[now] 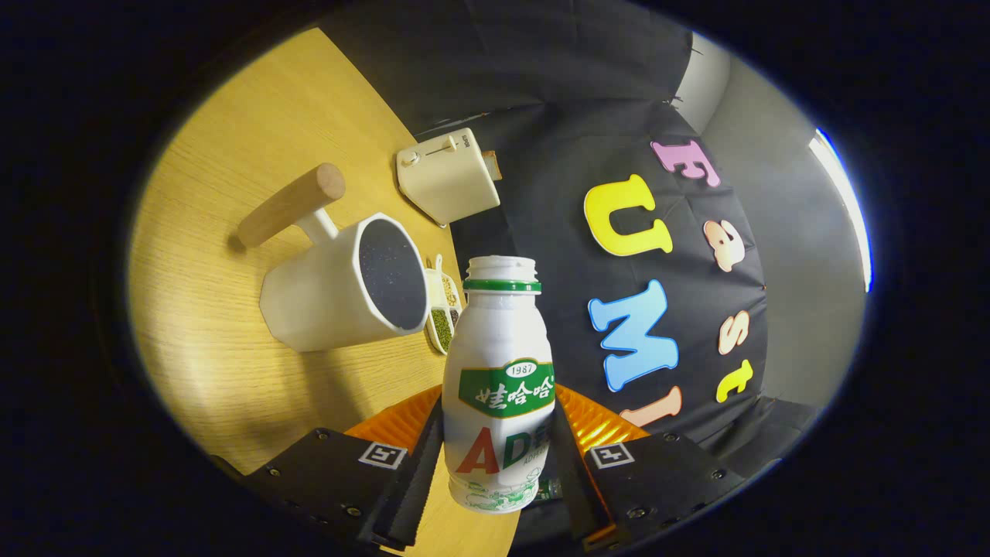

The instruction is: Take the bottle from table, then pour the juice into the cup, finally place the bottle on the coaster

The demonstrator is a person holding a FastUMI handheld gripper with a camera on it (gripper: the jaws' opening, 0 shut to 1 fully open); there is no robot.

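Bottle clamped in the hand-held gripper, uncapped, neck pointing away along the fingers.

The hand-held gripper [499, 472] is closed on the white bottle [499, 387]: both black fingers [414, 480] press its lower body from either side. The bottle's long axis runs straight out from between the fingers, base nearest the camera, open mouth with green neck ring farthest. The whole view is rolled, so the wooden counter [232, 309] appears tilted beside the bottle. Just beyond the mouth, to one side, stands a white cup [325, 298] with a wooden handle, its dark interior facing the bottle; bottle and cup do not touch. Behind the cup lie a small divided dish [441, 309] holding green contents and a cream toaster [448, 176].
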